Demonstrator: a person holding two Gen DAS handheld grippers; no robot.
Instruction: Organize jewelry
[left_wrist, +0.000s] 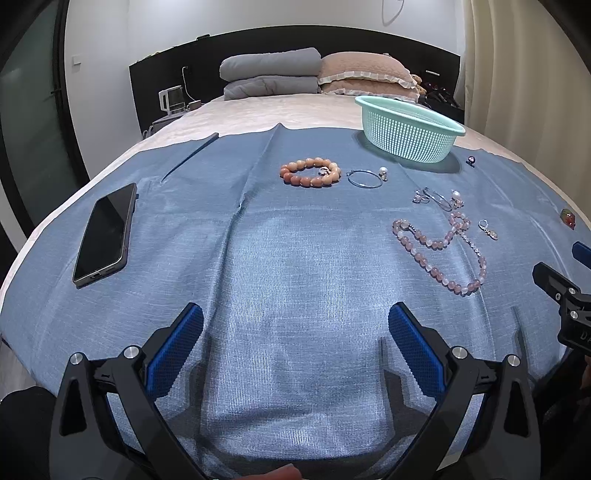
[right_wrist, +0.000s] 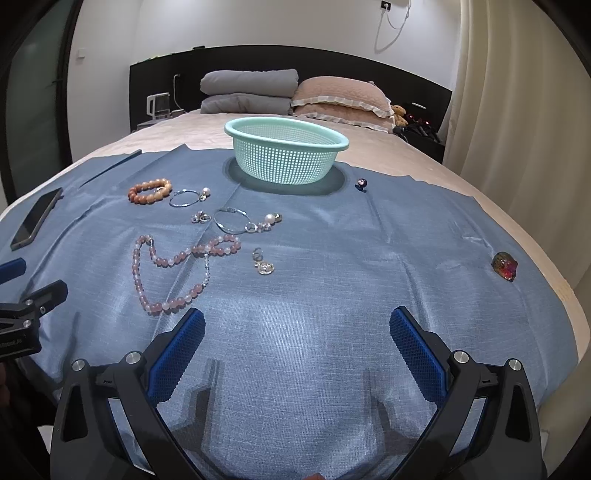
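Observation:
Jewelry lies on a blue cloth (left_wrist: 295, 258) spread over a bed. An orange bead bracelet (left_wrist: 310, 172) (right_wrist: 149, 191), silver hoops (left_wrist: 364, 179) (right_wrist: 232, 220), a pink bead necklace (left_wrist: 439, 254) (right_wrist: 173, 275) and small earrings (right_wrist: 263, 263) lie ahead. A mint mesh basket (left_wrist: 408, 129) (right_wrist: 286, 151) stands at the cloth's far edge. My left gripper (left_wrist: 295, 314) is open and empty over bare cloth. My right gripper (right_wrist: 297, 321) is open and empty, just right of the necklace.
A black phone (left_wrist: 105, 236) (right_wrist: 37, 218) lies at the left of the cloth. A small dark bead (right_wrist: 361, 183) sits right of the basket, and a red stone (right_wrist: 504, 266) at far right. Pillows (left_wrist: 365, 74) and folded blankets lie by the headboard.

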